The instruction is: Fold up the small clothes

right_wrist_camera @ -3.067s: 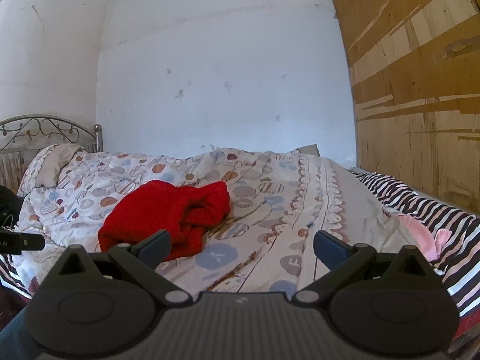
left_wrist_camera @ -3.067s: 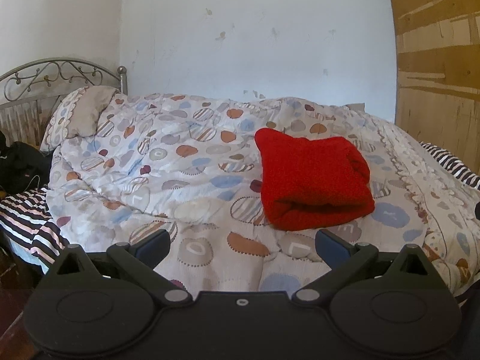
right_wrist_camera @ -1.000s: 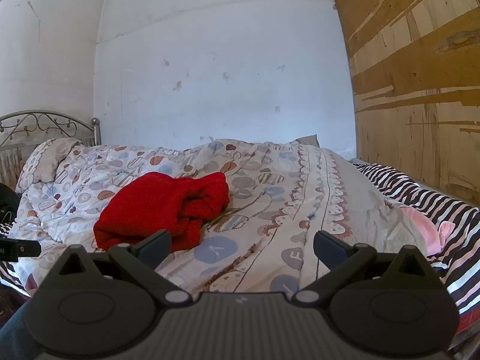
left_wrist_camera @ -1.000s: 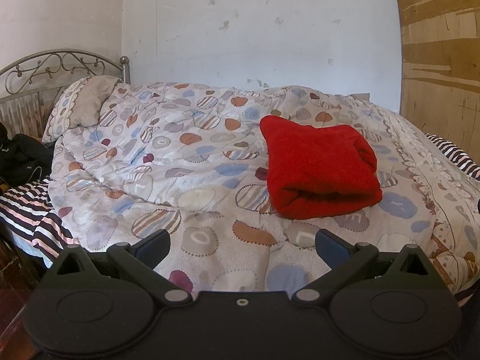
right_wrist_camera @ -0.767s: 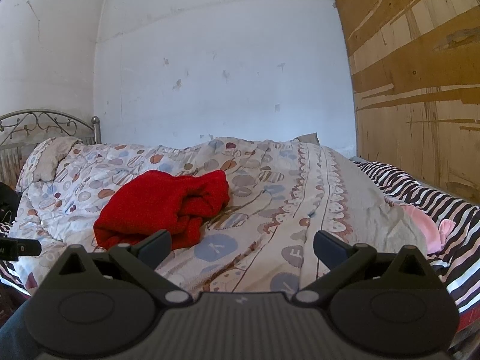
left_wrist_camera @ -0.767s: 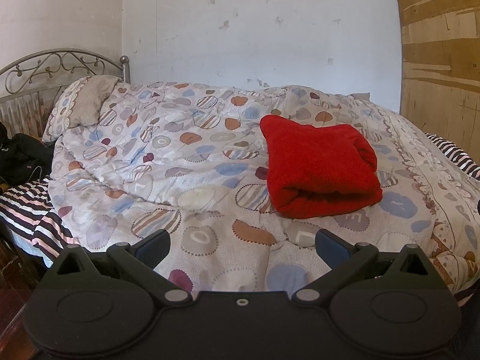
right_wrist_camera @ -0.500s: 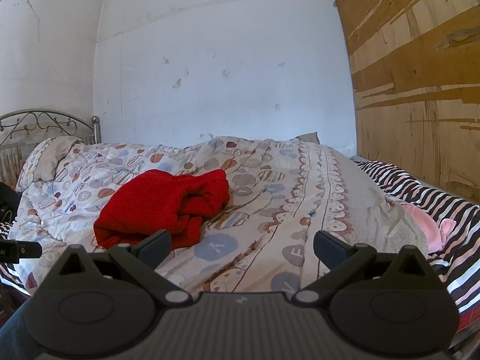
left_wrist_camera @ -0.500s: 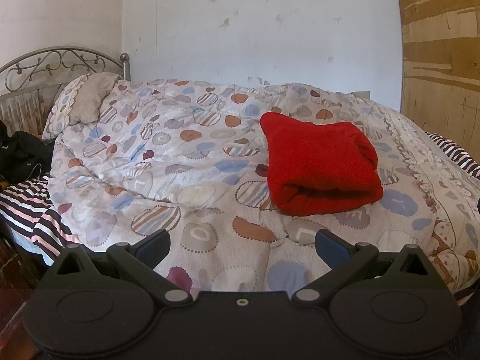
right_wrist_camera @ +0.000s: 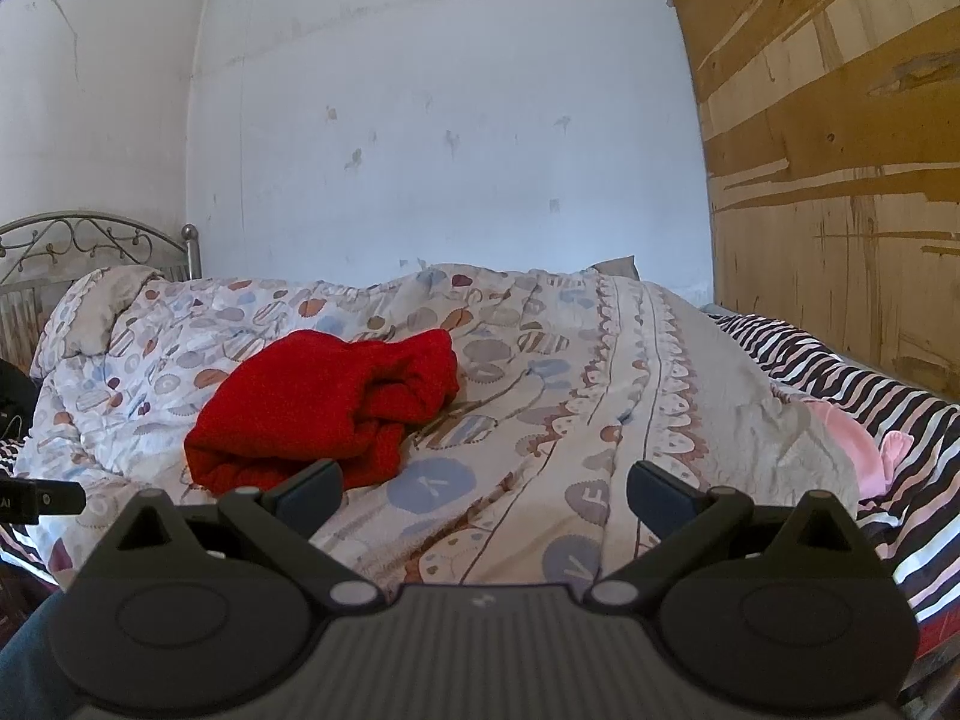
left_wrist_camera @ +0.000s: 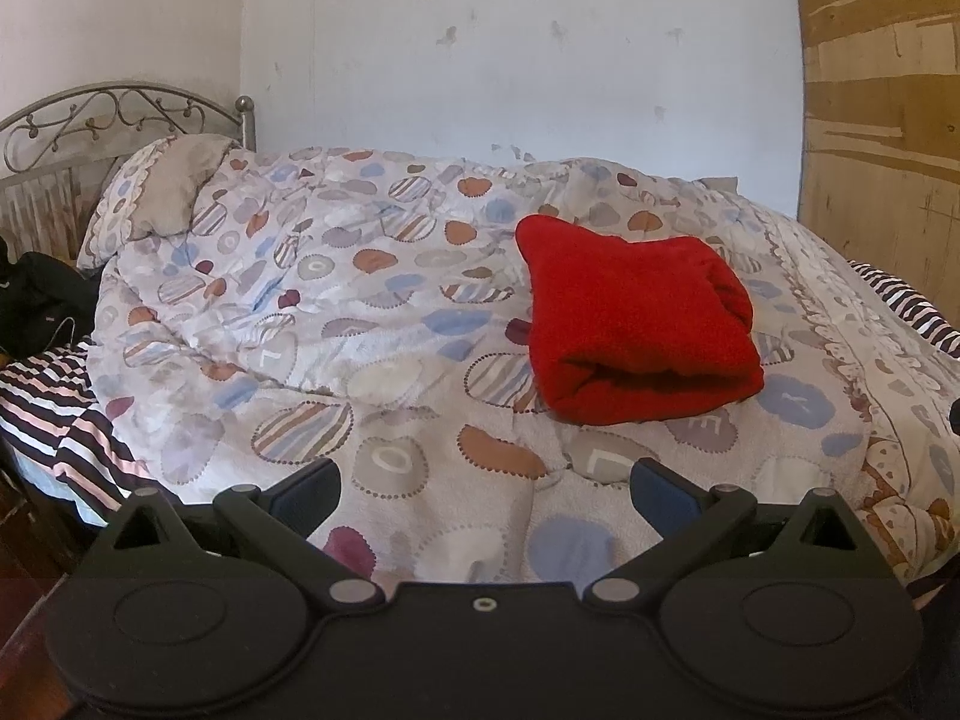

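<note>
A red fleece garment (left_wrist_camera: 636,318) lies folded into a thick bundle on the patterned quilt (left_wrist_camera: 372,324), right of centre in the left wrist view. In the right wrist view the same red garment (right_wrist_camera: 324,402) sits left of centre, its near edge just beyond the left fingertip. My left gripper (left_wrist_camera: 483,489) hangs open near the bed's front edge, short of the bundle, with nothing between its fingers. My right gripper (right_wrist_camera: 483,489) is also open and holds nothing, standing to the right of the garment.
A pillow (left_wrist_camera: 162,192) and a metal headboard (left_wrist_camera: 114,114) stand at the far left. A striped sheet (right_wrist_camera: 852,372) with a pink cloth (right_wrist_camera: 852,438) lies on the right by a plywood wall (right_wrist_camera: 840,150). A dark bag (left_wrist_camera: 42,294) sits at the bed's left.
Both views have drifted only slightly; the left gripper sits a touch lower and closer to the bed than three seconds ago. The red garment has not moved, and both grippers stay open.
</note>
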{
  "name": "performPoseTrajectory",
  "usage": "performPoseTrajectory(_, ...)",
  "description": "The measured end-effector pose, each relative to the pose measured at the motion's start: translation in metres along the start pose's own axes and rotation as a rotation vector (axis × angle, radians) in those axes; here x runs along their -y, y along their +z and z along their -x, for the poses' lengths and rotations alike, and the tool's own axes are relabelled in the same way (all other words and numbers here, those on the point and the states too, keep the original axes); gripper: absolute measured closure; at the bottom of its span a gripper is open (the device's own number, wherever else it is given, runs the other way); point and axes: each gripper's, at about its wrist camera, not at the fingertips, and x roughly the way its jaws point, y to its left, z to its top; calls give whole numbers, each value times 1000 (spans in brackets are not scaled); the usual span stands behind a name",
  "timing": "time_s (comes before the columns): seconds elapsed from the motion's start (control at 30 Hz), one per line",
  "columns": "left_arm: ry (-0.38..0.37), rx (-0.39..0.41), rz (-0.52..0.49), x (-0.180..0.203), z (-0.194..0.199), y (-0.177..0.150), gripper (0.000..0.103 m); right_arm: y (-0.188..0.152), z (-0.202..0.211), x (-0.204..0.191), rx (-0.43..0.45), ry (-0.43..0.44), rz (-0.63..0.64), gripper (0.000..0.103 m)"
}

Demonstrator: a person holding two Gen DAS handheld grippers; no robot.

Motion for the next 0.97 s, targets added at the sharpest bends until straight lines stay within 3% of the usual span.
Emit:
performPoseTrajectory(0.23,67,-23,-22,2,-3,2,1,0,-3,-1,-7,0,3,0)
performPoseTrajectory(0.97,63,-55,-33,5,-17,8,1,-2,-19,-2,-39,4,7,0)
